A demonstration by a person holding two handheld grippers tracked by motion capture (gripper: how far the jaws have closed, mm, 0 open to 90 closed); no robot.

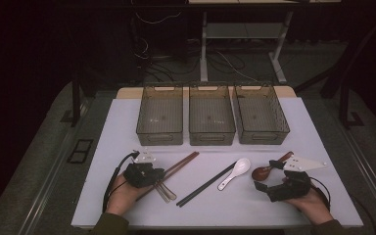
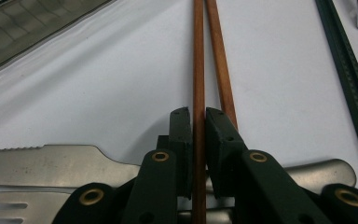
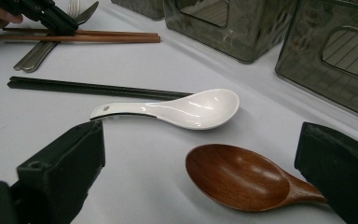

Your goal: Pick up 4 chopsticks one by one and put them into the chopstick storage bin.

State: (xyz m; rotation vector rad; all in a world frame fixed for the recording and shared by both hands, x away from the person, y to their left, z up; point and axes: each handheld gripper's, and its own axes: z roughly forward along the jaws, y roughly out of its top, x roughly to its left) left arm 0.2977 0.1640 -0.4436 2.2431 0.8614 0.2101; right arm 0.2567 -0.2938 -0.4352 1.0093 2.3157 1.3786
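My left gripper (image 2: 197, 114) is shut on one brown chopstick (image 2: 198, 70), which runs straight out between its jaws. The second brown chopstick (image 2: 221, 70) lies just beside it and passes outside the right jaw. In the high view the left gripper (image 1: 159, 174) sits at the front left, over the brown chopsticks (image 1: 181, 162). At the front right, my right gripper (image 1: 268, 175) stands open, its jaws wide apart. A brown wooden spoon (image 3: 242, 177) lies on the table between those jaws of the right gripper (image 3: 203, 135), untouched.
A white spoon (image 1: 235, 173) and black chopsticks (image 1: 205, 185) lie mid-table. A metal knife (image 2: 42, 161) and fork (image 2: 0, 210) lie under the left gripper. Three see-through grey bins (image 1: 212, 117) stand in a row at the back of the white table (image 1: 323, 147).
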